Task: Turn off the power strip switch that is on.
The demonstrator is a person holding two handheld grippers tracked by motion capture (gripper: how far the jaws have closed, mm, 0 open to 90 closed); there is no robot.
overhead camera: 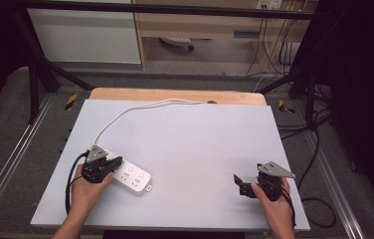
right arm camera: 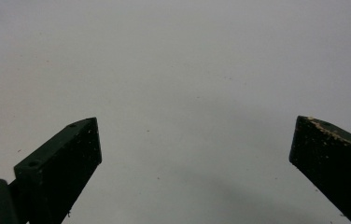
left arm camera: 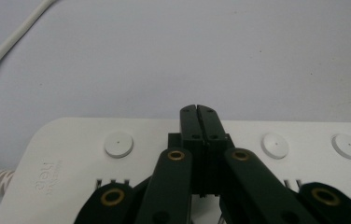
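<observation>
- the left gripper (left arm camera: 197,112) is being held over the white power strip (left arm camera: 304,140), jaws pressed together on nothing.
- the right gripper (right arm camera: 194,149) is being kept spread, well apart.
- seemingly, a switch button (left arm camera: 118,143) is being targeted; a downward press is being called for.

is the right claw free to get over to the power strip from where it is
Probably yes: the right claw hangs open over bare mat, nothing lying between it and the power strip. The left claw, shut above the strip's near end, crowds that part.

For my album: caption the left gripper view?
Shut left gripper poised over a white power strip.
</observation>
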